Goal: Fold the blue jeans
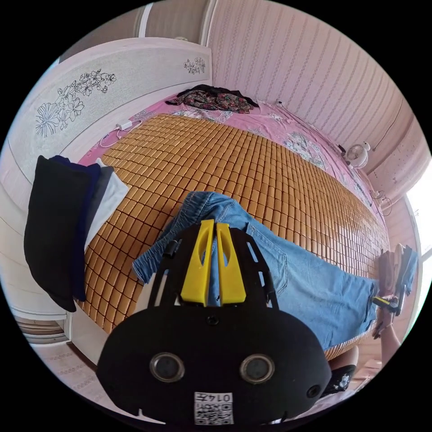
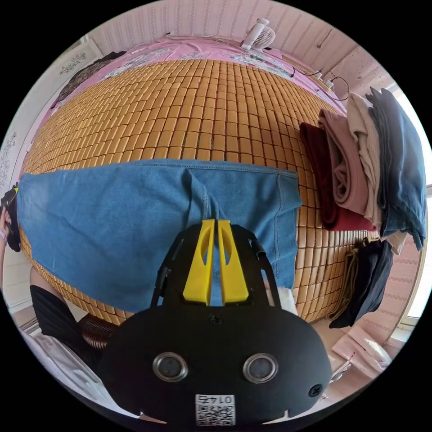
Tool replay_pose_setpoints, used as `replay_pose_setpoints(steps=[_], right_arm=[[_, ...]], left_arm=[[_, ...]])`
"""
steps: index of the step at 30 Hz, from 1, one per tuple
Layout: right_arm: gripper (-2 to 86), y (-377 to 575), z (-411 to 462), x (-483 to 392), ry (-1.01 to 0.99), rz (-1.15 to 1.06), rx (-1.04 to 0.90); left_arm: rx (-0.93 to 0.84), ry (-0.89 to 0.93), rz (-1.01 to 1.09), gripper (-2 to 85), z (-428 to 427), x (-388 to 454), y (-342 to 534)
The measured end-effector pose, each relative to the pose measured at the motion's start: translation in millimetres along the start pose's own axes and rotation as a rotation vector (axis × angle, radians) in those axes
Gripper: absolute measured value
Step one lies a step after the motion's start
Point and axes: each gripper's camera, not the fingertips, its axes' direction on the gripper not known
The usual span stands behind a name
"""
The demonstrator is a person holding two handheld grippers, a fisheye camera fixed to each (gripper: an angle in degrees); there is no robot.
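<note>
The blue jeans (image 1: 310,279) lie stretched across a bamboo mat (image 1: 252,171) on the bed, waistband toward the left gripper view's centre. My left gripper (image 1: 214,223) has its yellow jaws pressed together on the waist end. In the right gripper view the blue jeans (image 2: 112,216) span the mat (image 2: 202,112), and a pucker of denim runs into my right gripper (image 2: 215,221), whose jaws are closed on the hem end. The right gripper (image 1: 388,304) also appears at the far hem, and the left gripper (image 2: 11,202) at the far waist edge.
A stack of folded clothes (image 2: 360,171) stands on the mat beside the hem, with a dark garment (image 2: 369,279) hanging over the edge. Dark clothes (image 1: 58,225) are piled near the waist end. A floral garment (image 1: 216,100) and a small fan (image 1: 357,155) sit farther back.
</note>
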Motion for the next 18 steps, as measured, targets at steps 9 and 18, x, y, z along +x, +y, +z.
replay_pose_setpoints(steps=[9,18], right_arm=[[-0.9,56,-115,45,-0.129,0.004,0.348],[-0.7,200,-110,38,-0.205,-0.003,0.287]], left_arm=[[0.276,0.259,-0.097,-1.0,-107,-46,52],[0.081,0.057,-0.365,-1.0,-118,-133,201]])
